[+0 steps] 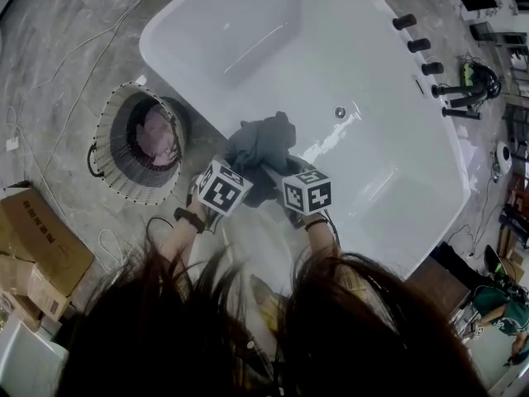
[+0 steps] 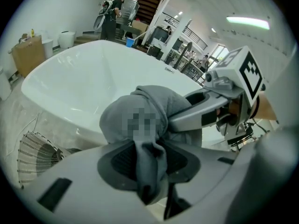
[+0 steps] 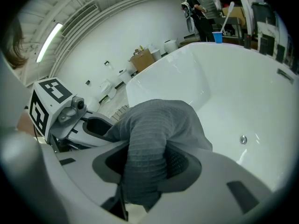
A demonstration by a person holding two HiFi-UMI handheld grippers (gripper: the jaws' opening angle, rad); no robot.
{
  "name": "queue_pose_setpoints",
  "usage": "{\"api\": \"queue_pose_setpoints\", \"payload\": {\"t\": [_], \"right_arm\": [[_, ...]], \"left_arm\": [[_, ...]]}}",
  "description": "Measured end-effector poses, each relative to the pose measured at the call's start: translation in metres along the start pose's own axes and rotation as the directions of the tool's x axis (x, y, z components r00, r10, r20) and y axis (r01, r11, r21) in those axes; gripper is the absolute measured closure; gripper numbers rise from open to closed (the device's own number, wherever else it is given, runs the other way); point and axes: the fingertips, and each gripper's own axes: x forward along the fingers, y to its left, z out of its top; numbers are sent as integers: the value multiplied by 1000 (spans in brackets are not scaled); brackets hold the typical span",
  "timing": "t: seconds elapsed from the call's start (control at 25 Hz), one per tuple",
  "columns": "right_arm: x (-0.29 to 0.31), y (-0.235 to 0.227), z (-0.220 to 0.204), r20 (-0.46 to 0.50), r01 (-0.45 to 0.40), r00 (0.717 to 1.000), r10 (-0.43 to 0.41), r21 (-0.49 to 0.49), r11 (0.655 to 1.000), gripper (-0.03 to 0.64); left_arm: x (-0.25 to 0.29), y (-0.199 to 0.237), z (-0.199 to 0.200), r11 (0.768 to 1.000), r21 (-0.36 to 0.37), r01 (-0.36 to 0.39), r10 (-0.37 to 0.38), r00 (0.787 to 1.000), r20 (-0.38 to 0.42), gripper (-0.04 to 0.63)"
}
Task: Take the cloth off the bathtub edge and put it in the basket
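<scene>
Cloth (image 1: 263, 145), gray and bunched, sits at the white bathtub's (image 1: 376, 131) near edge, clamped between the jaws of both the left gripper (image 2: 148, 164) and right gripper (image 3: 145, 167), beside the floor basket (image 1: 106, 151).

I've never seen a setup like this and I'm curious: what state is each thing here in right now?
bathtub: empty, no water visible.
basket: upright on the floor beside the tub, pink fabric inside.
cloth: grey, bunched up at the bathtub edge, not yet in the basket.
left hand-held gripper: closed on the cloth.
right hand-held gripper: closed on the cloth.
</scene>
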Motion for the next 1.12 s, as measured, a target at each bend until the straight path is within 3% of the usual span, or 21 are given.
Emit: {"api": "queue_pose_setpoints", "payload": {"t": [0.36,0.6,0.88,1.12], "right_arm": [[-2,26,29,15,-50,999,51,-90,995,440],[23,55,57,-9,-94,995,94,-192,977,440],[67,109,80,-76,-137,990,118,-331,934,443],[113,181,83,-126,-193,980,154,-406,893,444]], "left_arm": [[-28,13,10,997,-69,-36,44,993,106,460],[-51,49,3,983,-167,-74,105,978,181,461],[-87,98,-24,946,-312,-90,175,951,255,463],[-130,146,-77,904,-413,-112,249,923,294,463]]}}
